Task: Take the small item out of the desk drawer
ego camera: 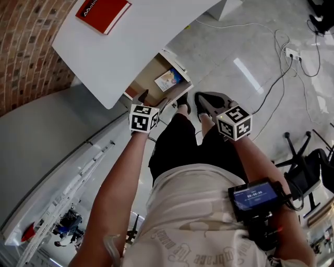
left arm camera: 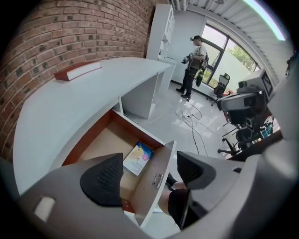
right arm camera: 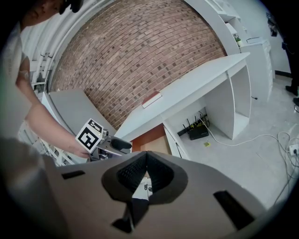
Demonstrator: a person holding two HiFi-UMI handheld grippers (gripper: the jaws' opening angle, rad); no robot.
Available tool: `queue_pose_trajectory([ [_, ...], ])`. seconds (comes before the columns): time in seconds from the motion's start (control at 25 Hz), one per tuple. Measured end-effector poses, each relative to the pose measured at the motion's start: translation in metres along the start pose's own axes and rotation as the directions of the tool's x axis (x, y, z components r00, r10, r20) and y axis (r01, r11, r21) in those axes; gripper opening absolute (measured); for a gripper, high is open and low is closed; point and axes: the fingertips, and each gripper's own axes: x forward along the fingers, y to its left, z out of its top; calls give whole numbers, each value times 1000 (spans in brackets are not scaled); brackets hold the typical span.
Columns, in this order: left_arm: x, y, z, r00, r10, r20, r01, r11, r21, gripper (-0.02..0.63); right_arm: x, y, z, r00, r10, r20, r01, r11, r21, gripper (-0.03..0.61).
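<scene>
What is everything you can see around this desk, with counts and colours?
desk: one, white, against the brick wall
drawer: one, wood-lined, open under the desk
booklet: one, blue and yellow, inside the drawer
book: one, red, on the desk
router: one, black, on the floor under the desk
cables: several, black and white, across the floor
office chair: one, black, on the floor
bystander: one, dark trousers, near the windows
left gripper: one, grey, open, at the drawer front
right gripper: one, grey, shut, empty

White shirt [ego camera: 193, 208], black shorts [ego camera: 182, 141]; left claw [left arm camera: 147, 175], right claw [right arm camera: 145, 173] grey, black-padded.
</scene>
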Motion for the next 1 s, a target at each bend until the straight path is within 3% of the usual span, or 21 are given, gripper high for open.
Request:
queue_pose_trajectory([
  [0.4,39,15,-24,997,4,-79,1,998,66,344,13,-31,-22,1000,-30,8,30,1000,8,5],
  [0.76,86,33,-38,988,12,-156,24,973,228,344,29,-39,-32,999,-33,9,33,999,33,5],
  [1.0,112,40,-42,984,22,-177,21,972,234,344,38,-49,-47,999,-33,-2,33,998,52,5],
])
